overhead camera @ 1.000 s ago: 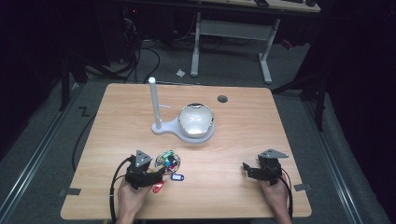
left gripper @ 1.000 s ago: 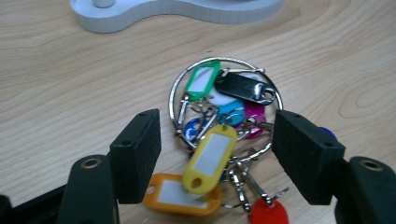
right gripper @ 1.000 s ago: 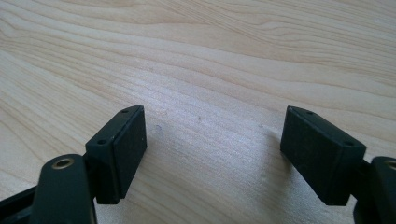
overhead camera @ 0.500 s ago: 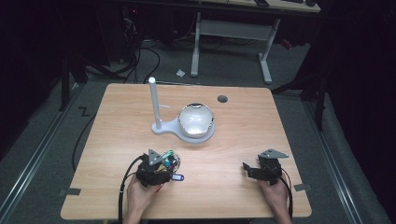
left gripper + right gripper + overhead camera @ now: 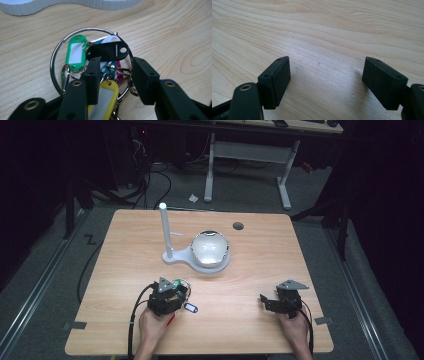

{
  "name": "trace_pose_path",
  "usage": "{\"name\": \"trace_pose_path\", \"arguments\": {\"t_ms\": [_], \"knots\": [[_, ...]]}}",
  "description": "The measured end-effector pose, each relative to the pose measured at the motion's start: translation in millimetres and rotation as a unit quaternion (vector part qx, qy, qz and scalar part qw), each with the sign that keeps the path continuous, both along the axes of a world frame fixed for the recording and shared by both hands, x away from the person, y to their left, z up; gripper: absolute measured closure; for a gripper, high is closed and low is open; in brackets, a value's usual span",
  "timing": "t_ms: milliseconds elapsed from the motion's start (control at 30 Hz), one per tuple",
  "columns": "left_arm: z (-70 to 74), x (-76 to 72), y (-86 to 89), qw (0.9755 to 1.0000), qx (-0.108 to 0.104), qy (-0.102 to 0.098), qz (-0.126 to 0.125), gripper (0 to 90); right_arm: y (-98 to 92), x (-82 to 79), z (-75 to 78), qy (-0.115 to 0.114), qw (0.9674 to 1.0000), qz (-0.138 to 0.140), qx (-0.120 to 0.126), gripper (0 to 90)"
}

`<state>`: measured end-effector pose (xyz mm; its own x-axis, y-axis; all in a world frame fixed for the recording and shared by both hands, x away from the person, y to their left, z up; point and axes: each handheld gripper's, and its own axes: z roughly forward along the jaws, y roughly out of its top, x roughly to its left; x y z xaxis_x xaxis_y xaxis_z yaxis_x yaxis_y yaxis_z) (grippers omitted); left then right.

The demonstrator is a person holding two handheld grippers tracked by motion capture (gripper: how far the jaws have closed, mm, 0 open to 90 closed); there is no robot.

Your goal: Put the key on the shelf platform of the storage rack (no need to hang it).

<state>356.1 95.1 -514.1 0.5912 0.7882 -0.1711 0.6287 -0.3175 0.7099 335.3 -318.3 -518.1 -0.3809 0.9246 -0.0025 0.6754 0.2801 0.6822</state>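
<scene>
Key ring (image 5: 91, 60) sits between left gripper (image 5: 113, 75) jaws, just closing, not yet clamped (centre the bundle first); right gripper (image 5: 325, 82) gapes idle.

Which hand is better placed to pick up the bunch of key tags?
Left. The left tool has just been closing around the key tags on their metal ring. The right tool sits open over bare table, far away.

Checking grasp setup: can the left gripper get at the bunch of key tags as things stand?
Probably yes. The left gripper has its jaws, just closing, either side of the key tags on the big ring, with nothing in the way; no firm pinch visible yet.
</scene>
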Motion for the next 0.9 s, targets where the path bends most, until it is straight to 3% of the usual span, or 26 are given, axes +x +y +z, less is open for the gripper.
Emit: {"name": "trace_pose_path", "arguments": {"t_ms": [33, 267, 433, 667, 900], "knots": [[0.5, 0.7, -1.1, 0.9997, 0.023, -0.012, 0.004, 72.9, 0.0, 0.0, 0.0, 0.0, 1.0, 0.0, 0.0, 22.9], [2.3, 1.5, -3.2, 0.9992, 0.036, -0.018, -0.004, 75.8, 0.0, 0.0, 0.0, 0.0, 1.0, 0.0, 0.0, 22.9], [8.2, 1.4, -1.1, 0.9991, 0.034, -0.025, -0.004, 82.8, 0.0, 0.0, 0.0, 0.0, 1.0, 0.0, 0.0, 22.8], [14.9, -0.2, 0.0, 0.9991, 0.028, -0.028, -0.013, 83.4, 0.0, 0.0, 0.0, 0.0, 1.0, 0.0, 0.0, 22.9], [34.7, -1.8, 6.2, 0.9989, 0.008, -0.045, -0.012, 83.4, 0.0, 0.0, 0.0, 0.0, 1.0, 0.0, 0.0, 22.9]]}}
